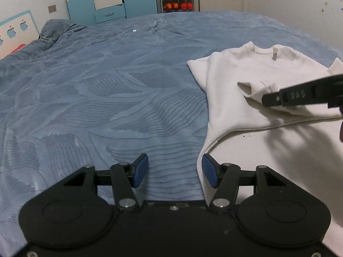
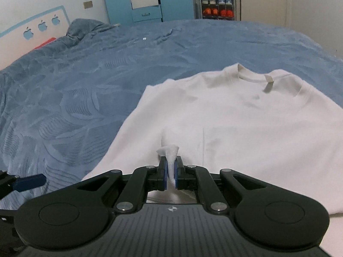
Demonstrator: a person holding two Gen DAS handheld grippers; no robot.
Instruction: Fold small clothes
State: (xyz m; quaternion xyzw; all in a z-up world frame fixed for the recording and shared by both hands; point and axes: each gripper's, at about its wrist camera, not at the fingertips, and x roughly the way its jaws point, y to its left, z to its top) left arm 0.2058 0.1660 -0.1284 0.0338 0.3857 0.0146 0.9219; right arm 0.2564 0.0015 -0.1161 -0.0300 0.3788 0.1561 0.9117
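Your right gripper [image 2: 170, 174] has its blue pads [image 2: 164, 176] closed tight on a pinch of white fabric; a small peak of cloth stands up between them. That fabric belongs to the white T-shirt [image 2: 225, 115], which lies spread on the blue bedspread [image 2: 107, 64] with its neckline [image 2: 255, 78] at the far end and a label hanging inside the collar. In your left wrist view, the right gripper [image 1: 268, 98] enters from the right edge as a black finger over the shirt, with a fold of the shirt [image 1: 250, 90] lifted at its tip.

Your left gripper [image 1: 174, 171] has its jaws spread wide and grips nothing. The left pad [image 1: 140, 170] is over bare bedspread [image 1: 107, 107]; the right pad [image 1: 209, 172] is at the shirt's left edge, where white cloth meets blue. Whether that pad touches the cloth cannot be told. In the right wrist view, one blue-tipped finger of the left gripper [image 2: 30, 182] shows at the lower left, beside the shirt's near-left corner.

The bedspread carries a raised wave pattern and bunches into a heap [image 2: 85, 29] at the far left. Beyond the bed stand a blue-and-white wardrobe [image 2: 145, 0] and a shoe rack [image 2: 217, 2] holding pairs of shoes.
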